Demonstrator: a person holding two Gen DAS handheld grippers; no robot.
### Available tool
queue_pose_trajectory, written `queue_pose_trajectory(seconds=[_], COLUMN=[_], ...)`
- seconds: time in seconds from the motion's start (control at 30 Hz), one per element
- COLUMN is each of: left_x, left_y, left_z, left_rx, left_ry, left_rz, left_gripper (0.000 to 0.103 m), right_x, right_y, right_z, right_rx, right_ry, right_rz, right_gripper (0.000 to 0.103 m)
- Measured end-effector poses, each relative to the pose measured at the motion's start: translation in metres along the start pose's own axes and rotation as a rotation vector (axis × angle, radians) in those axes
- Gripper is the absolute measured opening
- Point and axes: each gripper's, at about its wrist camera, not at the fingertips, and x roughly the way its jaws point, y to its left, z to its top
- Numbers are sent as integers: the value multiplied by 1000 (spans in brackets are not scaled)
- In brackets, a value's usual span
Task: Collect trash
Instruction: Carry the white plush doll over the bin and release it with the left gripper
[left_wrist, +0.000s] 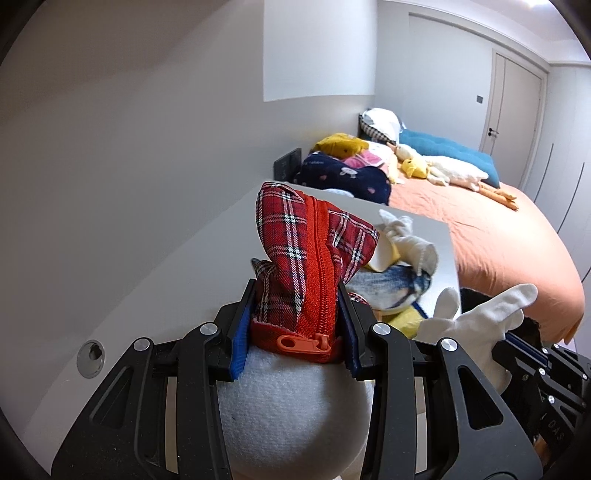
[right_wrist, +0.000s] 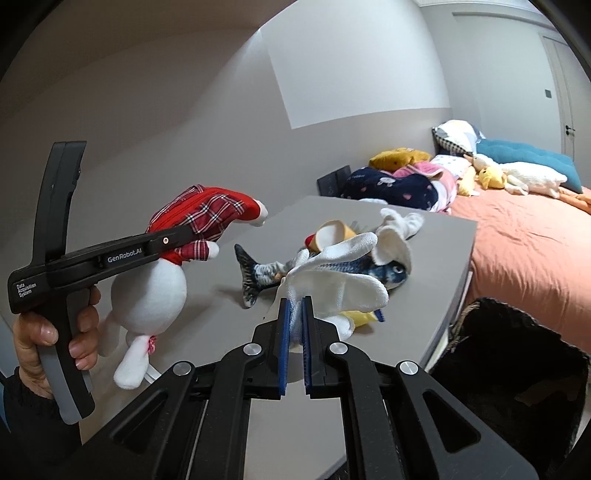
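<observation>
My left gripper (left_wrist: 295, 314) is shut on a white plush rabbit in a red plaid dress (left_wrist: 295, 258) and holds it above the grey table (left_wrist: 207, 266); it also shows in the right wrist view (right_wrist: 162, 273), hanging head down from the left gripper (right_wrist: 173, 236). My right gripper (right_wrist: 294, 306) is shut on a white glove (right_wrist: 332, 273), lifted just over the table (right_wrist: 436, 251). The glove also shows in the left wrist view (left_wrist: 476, 325). A plush fish (right_wrist: 347, 269), a yellow cup (right_wrist: 332, 232) and another white glove (right_wrist: 399, 221) lie on the table.
A black trash bag (right_wrist: 509, 354) stands open by the table's right edge. Beyond is a bed with an orange sheet (right_wrist: 532, 251), pillows and plush toys (right_wrist: 517, 177). A round cable hole (left_wrist: 90, 358) sits in the table's near left.
</observation>
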Motion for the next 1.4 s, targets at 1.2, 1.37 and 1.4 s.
queue_pose_trajectory(seconds=[1.2, 1.37, 1.4], left_x=[-9, -6, -6], left_y=[-177, -207, -212], left_z=[-25, -33, -35], left_rx=[188, 228, 238], left_ry=[-2, 19, 24], left_rz=[-240, -286, -295], left_gripper=[39, 39, 39], right_x=[-135, -148, -150], right_y=[-120, -141, -145], right_z=[-35, -39, -40], right_rx=[184, 219, 228], right_ry=[-156, -166, -167], right_rz=[-268, -325, -332], right_gripper=[7, 7, 7])
